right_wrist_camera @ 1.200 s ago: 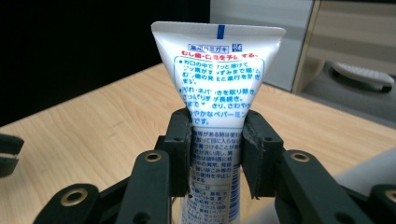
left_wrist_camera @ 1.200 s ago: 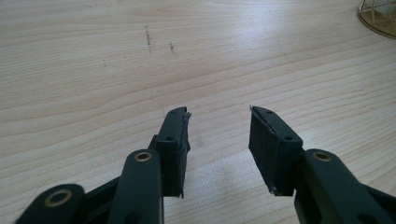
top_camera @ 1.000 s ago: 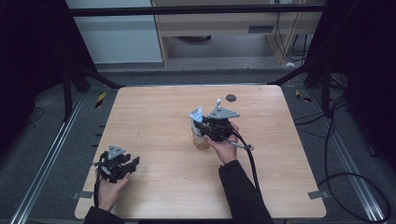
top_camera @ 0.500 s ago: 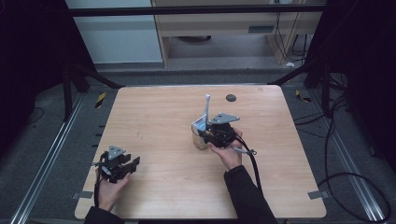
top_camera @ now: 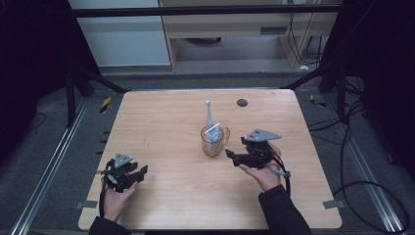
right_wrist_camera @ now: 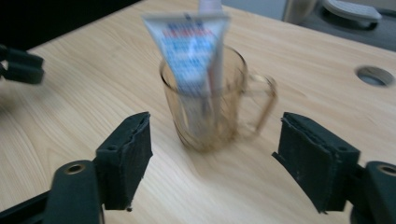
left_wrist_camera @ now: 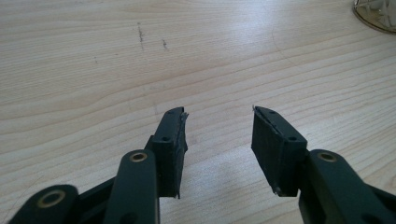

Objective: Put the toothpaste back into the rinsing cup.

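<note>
A clear glass mug (top_camera: 214, 142) stands near the middle of the wooden table (top_camera: 166, 117). In it stand a white and grey toothbrush (top_camera: 208, 112), upright, and a white and blue toothpaste tube (top_camera: 213, 131). My right gripper (top_camera: 232, 157) lies in a hand just right of the mug, open and apart from it. In the right gripper view the mug (right_wrist_camera: 219, 116) and tube (right_wrist_camera: 187, 51) sit ahead of the wide-open right gripper (right_wrist_camera: 215, 119). My left gripper (top_camera: 138, 174) rests open at the front left. The left gripper (left_wrist_camera: 217, 109) holds nothing over bare wood.
A round cable hole (top_camera: 242, 102) sits at the back of the table, right of centre. The mug's base (left_wrist_camera: 378, 14) shows at the top right of the left gripper view. Dark frame posts and cables surround the table.
The right gripper let go of the toothbrush, which now stands in the mug. It opened and drew back to the right, toward the person. The left gripper stayed put.
</note>
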A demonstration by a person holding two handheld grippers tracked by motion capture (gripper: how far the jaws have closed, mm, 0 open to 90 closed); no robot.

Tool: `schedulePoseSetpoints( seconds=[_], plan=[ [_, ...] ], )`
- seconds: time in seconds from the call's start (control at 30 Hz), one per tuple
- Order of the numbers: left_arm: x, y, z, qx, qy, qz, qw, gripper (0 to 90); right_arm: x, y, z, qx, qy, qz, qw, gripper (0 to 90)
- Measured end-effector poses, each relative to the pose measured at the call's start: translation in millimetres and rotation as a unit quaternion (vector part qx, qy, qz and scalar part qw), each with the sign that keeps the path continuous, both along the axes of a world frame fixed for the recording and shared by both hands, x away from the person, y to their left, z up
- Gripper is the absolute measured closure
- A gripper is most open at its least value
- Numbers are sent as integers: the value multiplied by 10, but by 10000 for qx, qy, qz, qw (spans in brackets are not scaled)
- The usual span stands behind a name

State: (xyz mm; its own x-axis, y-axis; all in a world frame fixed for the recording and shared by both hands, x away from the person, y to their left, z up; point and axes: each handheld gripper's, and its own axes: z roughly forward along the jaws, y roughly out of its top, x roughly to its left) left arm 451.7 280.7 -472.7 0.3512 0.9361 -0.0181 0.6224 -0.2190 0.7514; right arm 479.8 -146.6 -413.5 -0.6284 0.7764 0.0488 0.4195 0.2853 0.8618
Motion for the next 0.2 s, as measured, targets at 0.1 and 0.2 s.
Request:
schedulePoseSetpoints(
  seconds=[0.1,0.2],
  plan=[
    [3,1,-6,25,0,12,10000,496,-89,-192,-100,-81,67,-195,9998,203],
    [15,10,-23,28,30,22,10000,456,-152,-377,-202,-119,187,-445,9988,189]
  ],
)
